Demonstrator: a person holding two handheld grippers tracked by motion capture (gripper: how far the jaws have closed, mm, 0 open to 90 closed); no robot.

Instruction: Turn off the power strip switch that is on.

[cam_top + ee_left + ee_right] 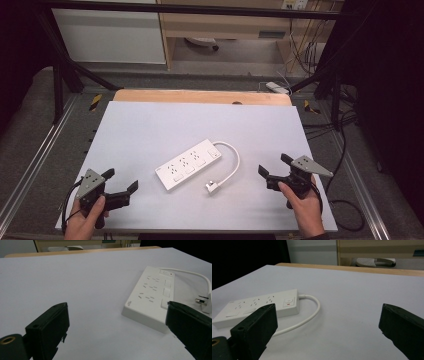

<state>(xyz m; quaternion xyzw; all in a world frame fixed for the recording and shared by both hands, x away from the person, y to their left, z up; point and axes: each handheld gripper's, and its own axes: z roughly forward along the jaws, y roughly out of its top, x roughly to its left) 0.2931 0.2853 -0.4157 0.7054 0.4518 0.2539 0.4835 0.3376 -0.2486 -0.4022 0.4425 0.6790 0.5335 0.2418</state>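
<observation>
A white power strip (188,164) lies slantwise in the middle of the white table (150,125). Its short white cable (234,161) loops round to a plug (212,187) lying near the strip's right end. My left gripper (121,180) is held at the table's front left, open and empty, jaws pointing toward the strip (150,293). At the front right, my right gripper (274,165) is open with nothing in it; the strip (259,307) and cable (312,312) lie ahead of it to the left.
The table's far edge is a wooden strip (200,96). Beyond it stand a light wooden cabinet (225,25) and a white panel (107,35). Black cables (340,150) trail on the floor to the right, past the metal frame rail.
</observation>
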